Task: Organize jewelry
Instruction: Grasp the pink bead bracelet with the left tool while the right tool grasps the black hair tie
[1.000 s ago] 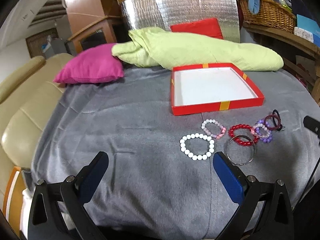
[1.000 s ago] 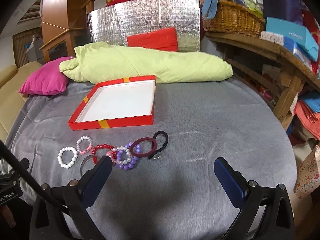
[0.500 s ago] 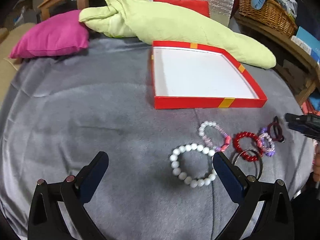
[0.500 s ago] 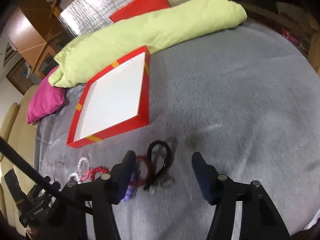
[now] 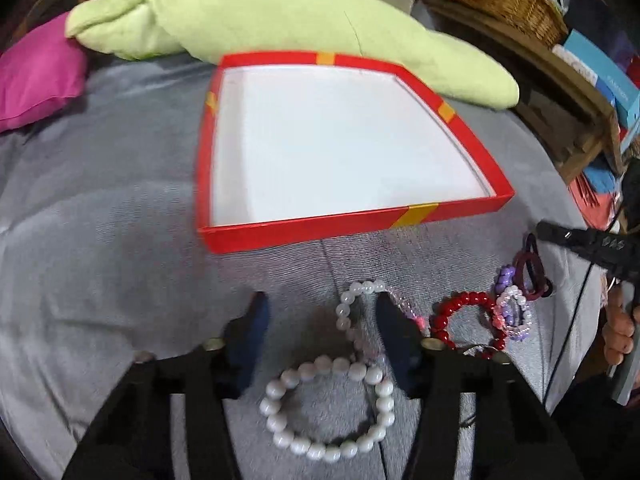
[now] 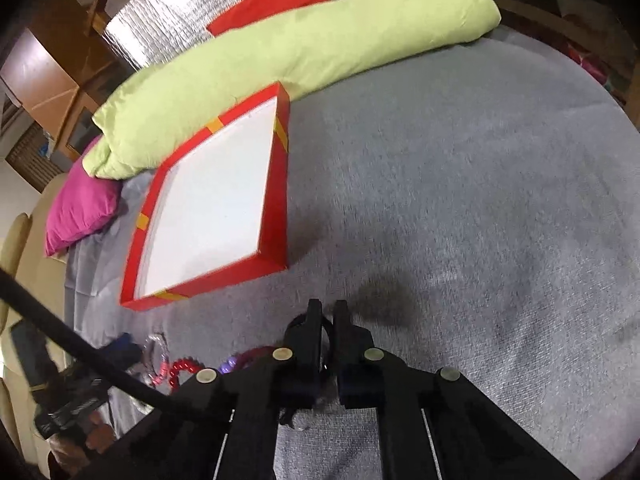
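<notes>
A shallow red box with a white floor lies open on the grey blanket. In front of it lie a white pearl bracelet, a pale pink bead bracelet, a red bead bracelet, a purple one and a maroon hair tie. My left gripper hangs low over them with its jaws closing; the pink bracelet's left arc lies between them, untouched. My right gripper is shut on a black hair tie just right of the red box.
A long green pillow and a magenta cushion lie behind the box. A wooden shelf with a wicker basket stands at the right. A person's hand holds the right gripper's handle. Bare grey blanket spreads to the right.
Both grippers came down and forward to the jewelry. The right jaws went from wide open to shut around the black hair tie. The left jaws narrowed around the pink bracelet.
</notes>
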`<move>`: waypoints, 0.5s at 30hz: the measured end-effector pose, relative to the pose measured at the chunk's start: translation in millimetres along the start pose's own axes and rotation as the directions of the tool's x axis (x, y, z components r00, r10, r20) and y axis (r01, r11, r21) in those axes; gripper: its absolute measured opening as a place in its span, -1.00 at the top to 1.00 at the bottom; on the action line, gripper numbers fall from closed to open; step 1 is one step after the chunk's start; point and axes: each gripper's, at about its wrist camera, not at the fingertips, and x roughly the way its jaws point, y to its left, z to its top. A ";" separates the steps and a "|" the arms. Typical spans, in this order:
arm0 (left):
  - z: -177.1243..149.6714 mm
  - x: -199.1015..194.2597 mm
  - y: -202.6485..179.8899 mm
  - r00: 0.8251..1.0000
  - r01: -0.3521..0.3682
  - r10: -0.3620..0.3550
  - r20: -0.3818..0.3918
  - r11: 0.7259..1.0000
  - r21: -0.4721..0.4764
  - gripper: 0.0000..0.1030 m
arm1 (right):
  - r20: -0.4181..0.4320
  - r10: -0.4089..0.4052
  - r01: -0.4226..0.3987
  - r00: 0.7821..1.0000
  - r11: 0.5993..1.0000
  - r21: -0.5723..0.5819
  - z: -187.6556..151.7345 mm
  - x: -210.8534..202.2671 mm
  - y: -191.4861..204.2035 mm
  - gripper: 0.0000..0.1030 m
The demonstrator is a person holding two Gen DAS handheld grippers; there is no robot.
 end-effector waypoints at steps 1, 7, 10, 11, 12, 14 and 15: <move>2.2 3.6 -1.4 1.000 0.006 -0.006 -0.008 1.000 0.009 0.24 | 0.014 0.012 -0.012 1.000 1.000 0.004 1.7 -2.4 -0.1 0.87; 5.5 11.0 -8.9 1.000 0.013 -0.013 0.006 0.998 0.060 0.82 | 0.034 0.031 -0.031 0.999 0.999 0.013 5.3 -10.5 -0.9 0.86; 5.5 7.8 -8.0 1.000 0.013 -0.014 0.020 0.999 0.048 0.85 | 0.013 0.036 -0.036 0.999 0.999 0.041 6.7 -9.4 -4.7 0.66; 4.2 3.8 -6.6 1.000 0.012 -0.013 0.028 0.999 0.048 0.85 | 0.009 0.042 -0.043 0.999 0.998 0.041 7.6 -9.1 -4.1 0.47; 4.2 1.6 -7.5 0.999 0.010 -0.011 0.038 0.999 0.050 0.85 | 0.009 0.035 -0.035 0.999 0.999 0.032 5.8 -9.5 -4.2 -0.10; 3.8 -6.5 -8.7 0.997 0.015 -0.019 0.068 0.999 0.049 0.85 | 0.024 0.017 -0.017 1.000 1.000 0.001 2.9 -7.7 0.3 -0.45; 2.4 -10.7 -9.8 0.996 0.022 -0.026 0.084 0.999 0.048 0.85 | 0.019 0.010 -0.010 1.000 1.000 -0.018 1.1 -3.2 3.0 -0.33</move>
